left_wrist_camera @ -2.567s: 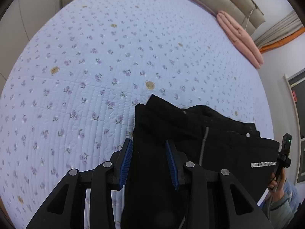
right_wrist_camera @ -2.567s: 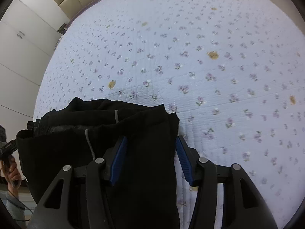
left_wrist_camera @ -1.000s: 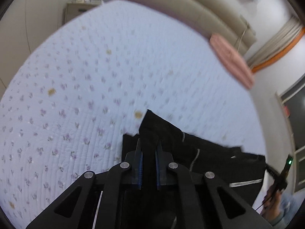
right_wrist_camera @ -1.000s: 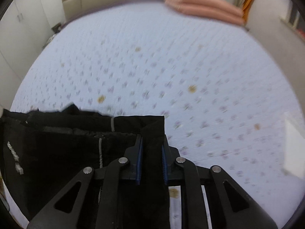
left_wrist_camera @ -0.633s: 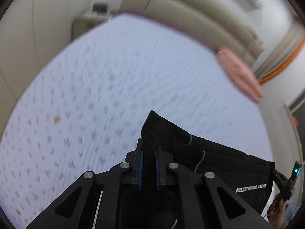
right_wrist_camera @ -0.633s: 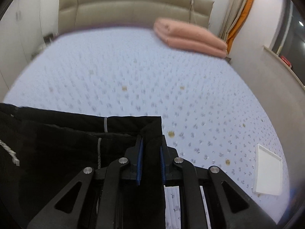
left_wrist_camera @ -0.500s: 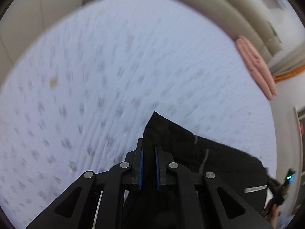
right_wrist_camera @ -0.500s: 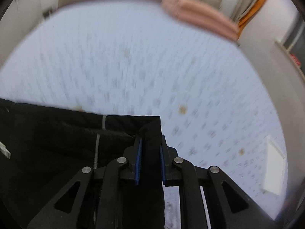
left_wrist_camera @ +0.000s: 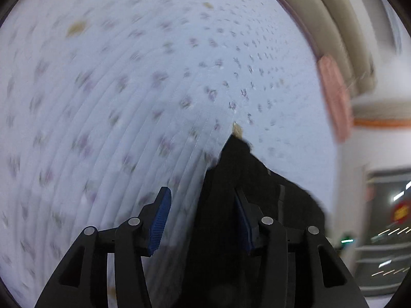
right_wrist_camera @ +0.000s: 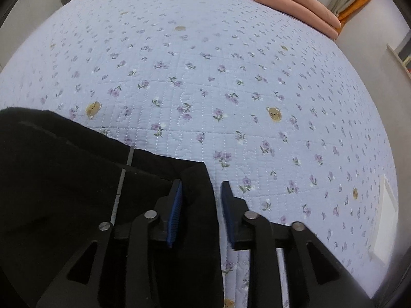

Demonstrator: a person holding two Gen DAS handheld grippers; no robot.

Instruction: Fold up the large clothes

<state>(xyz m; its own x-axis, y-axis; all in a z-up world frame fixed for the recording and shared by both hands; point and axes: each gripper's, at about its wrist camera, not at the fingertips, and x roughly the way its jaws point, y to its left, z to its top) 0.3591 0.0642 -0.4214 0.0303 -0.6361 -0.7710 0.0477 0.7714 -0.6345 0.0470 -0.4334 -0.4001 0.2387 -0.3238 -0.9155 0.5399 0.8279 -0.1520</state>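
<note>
A large black garment [right_wrist_camera: 64,179] with a grey drawstring lies on the lilac floral bed quilt [right_wrist_camera: 231,77]. My right gripper [right_wrist_camera: 201,195] is open, its jaws either side of the garment's right corner, which lies loose between them. In the blurred left wrist view the same garment [left_wrist_camera: 244,179] lies on the quilt [left_wrist_camera: 128,89]. My left gripper [left_wrist_camera: 200,202] is open, with the garment's left corner between the jaws nearer the right pad.
Folded pink bedding [right_wrist_camera: 287,2] lies at the far edge of the bed and also shows in the left wrist view [left_wrist_camera: 334,95]. A beige headboard [left_wrist_camera: 334,20] is behind it. A white flat object [right_wrist_camera: 385,215] lies near the bed's right edge.
Both grippers were shut on the garment's corners and carrying them across the bed. Now both have opened and the corners lie on the quilt.
</note>
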